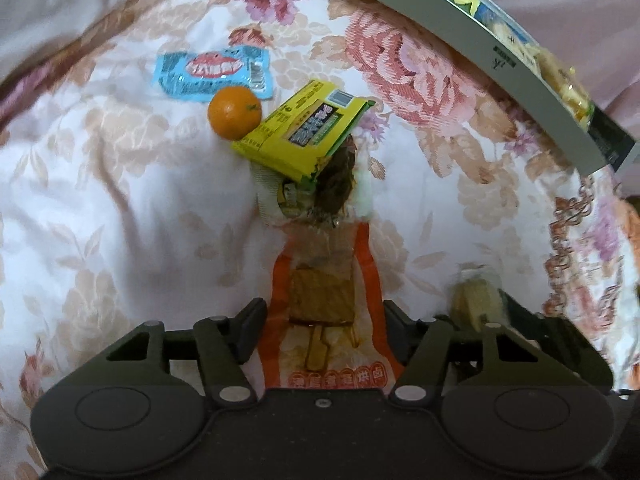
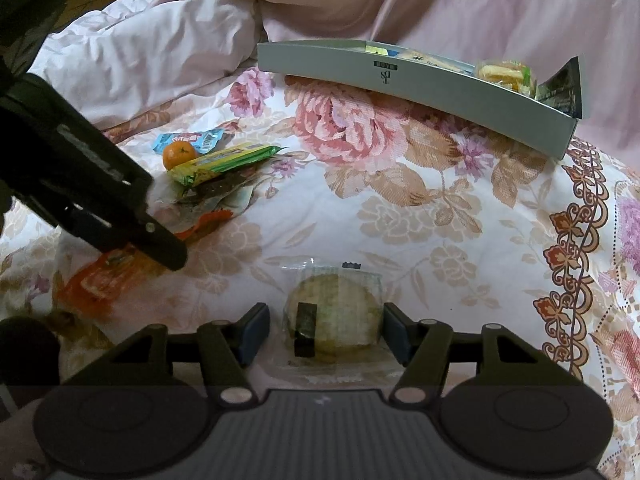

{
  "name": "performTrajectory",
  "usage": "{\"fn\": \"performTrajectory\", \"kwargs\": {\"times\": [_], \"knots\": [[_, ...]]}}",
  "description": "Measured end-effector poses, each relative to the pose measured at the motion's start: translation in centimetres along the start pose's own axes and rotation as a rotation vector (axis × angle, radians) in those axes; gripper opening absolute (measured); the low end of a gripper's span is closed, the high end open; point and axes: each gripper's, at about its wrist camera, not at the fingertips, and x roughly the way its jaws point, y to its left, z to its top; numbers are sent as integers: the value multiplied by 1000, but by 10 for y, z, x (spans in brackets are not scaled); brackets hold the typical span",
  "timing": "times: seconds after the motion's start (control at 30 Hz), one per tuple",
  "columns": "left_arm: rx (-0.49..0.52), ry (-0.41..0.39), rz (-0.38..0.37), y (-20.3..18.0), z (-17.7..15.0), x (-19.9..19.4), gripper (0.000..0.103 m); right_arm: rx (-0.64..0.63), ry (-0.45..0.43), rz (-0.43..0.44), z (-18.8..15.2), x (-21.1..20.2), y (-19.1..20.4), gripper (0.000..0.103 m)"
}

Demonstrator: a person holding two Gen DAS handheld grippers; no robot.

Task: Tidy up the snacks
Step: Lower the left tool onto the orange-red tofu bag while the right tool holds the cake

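Orange-edged packet [image 1: 320, 292] flat on the floral bedspread [image 1: 100, 200]: clear middle, brown slab inside, oily sheen. Lying lengthwise between the tips of the left gripper [image 1: 323, 320], pads right at its two orange edges; pressing or only beside it, cannot tell. White Chinese characters on an orange band at the near end, too soft to read with certainty.

Beyond it, a dark brown packet [image 1: 336, 184] partly under a yellow and green packet [image 1: 304, 132] bearing a barcode and dense small print. Touching that one, a mandarin [image 1: 234, 112]; just behind, a light blue packet [image 1: 212, 74] printed with a grinning mouth and teeth.

Right gripper [image 2: 326, 332] spread, a round pale cracker [image 2: 334, 320] in clear wrap between the pads, a dark seaweed strip across it, a gap visible on each side.

Only in the right wrist view: the full length of the grey box [image 2: 420, 84] at the far edge of the bedspread, a small dark logo on its side, unreadable, and packets inside. Also the left gripper from outside, one finger tip over the orange-edged packet. Only in the left wrist view: the packet's slab and its lettering.
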Motion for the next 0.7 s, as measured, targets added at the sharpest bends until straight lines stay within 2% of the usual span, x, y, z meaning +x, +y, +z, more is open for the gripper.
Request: {"fn": "performTrajectory", "kwargs": {"times": [0.17, 0.3, 0.57, 0.7], "knots": [[-20, 9, -48, 5, -7, -6, 62, 4, -25, 40, 1, -4, 1, 65], [2, 8, -54, 3, -8, -5, 63, -5, -24, 42, 1, -4, 2, 67], [121, -23, -15, -14, -16, 7, 77, 5, -6, 30, -2, 0, 0, 76], [135, -35, -10, -17, -12, 13, 84, 10, -5, 21, -3, 1, -2, 83]]}}
